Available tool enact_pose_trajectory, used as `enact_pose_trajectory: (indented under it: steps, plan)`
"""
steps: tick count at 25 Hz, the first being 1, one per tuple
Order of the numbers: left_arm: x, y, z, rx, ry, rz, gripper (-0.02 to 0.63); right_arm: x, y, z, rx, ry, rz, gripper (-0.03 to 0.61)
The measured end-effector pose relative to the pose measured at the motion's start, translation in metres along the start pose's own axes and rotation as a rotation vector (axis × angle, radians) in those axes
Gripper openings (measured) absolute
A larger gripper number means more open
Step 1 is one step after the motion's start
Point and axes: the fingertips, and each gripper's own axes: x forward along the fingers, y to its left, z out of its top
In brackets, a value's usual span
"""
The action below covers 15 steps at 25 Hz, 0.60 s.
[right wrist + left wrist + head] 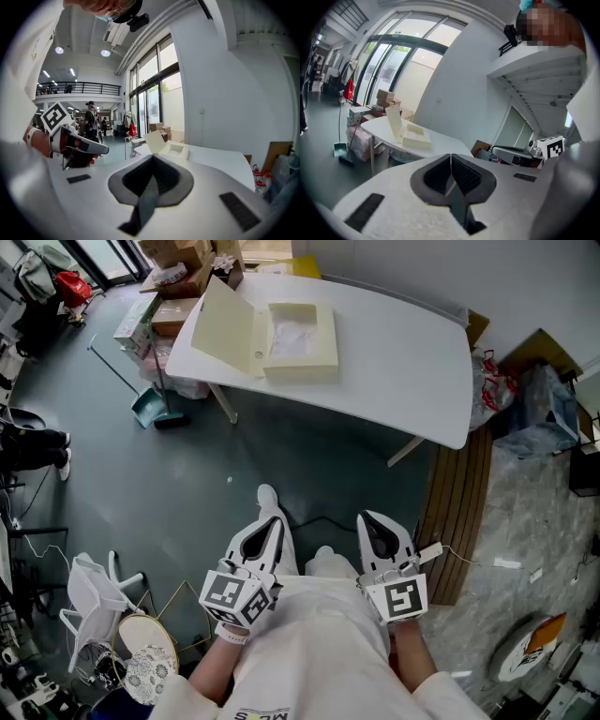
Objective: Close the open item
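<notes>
A cream box [298,339] lies open on the white table [394,362], its lid [225,322] folded back to the left. The same box [415,137] shows far off in the left gripper view, and the box [172,150] also appears small in the right gripper view. My left gripper [267,499] is held close to my body, well short of the table, jaws shut with nothing between them. My right gripper [372,519] hangs beside it, also shut and empty. In each gripper view the pads meet in a thin line.
Cardboard boxes [178,277] are stacked beyond the table's far left corner. A dustpan and broom [155,407] lean by the table leg. A white wire stand [94,596] and a round fan [145,657] sit at my left. Wooden slats [459,512] lie to the right.
</notes>
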Motion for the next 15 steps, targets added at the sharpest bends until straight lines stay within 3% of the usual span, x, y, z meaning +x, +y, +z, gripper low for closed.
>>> enact_pose_trajectory:
  steps: [3,8,12,15]
  plan:
    - [-0.021,-0.025,0.000,0.036,0.013,0.002,0.029,-0.023,0.017,0.004,0.035,0.005,0.010,0.014]
    - [-0.037,-0.042,0.011,0.080,-0.024,0.022,0.029,-0.027,0.043,0.021,0.007,-0.030,0.082,0.014]
    - [-0.042,-0.040,0.014,0.123,-0.037,0.015,0.029,-0.015,0.061,0.031,-0.060,-0.034,0.109,0.014]
    - [-0.047,-0.038,0.018,0.130,-0.026,-0.011,0.029,-0.013,0.069,0.044,-0.030,-0.063,0.088,0.014]
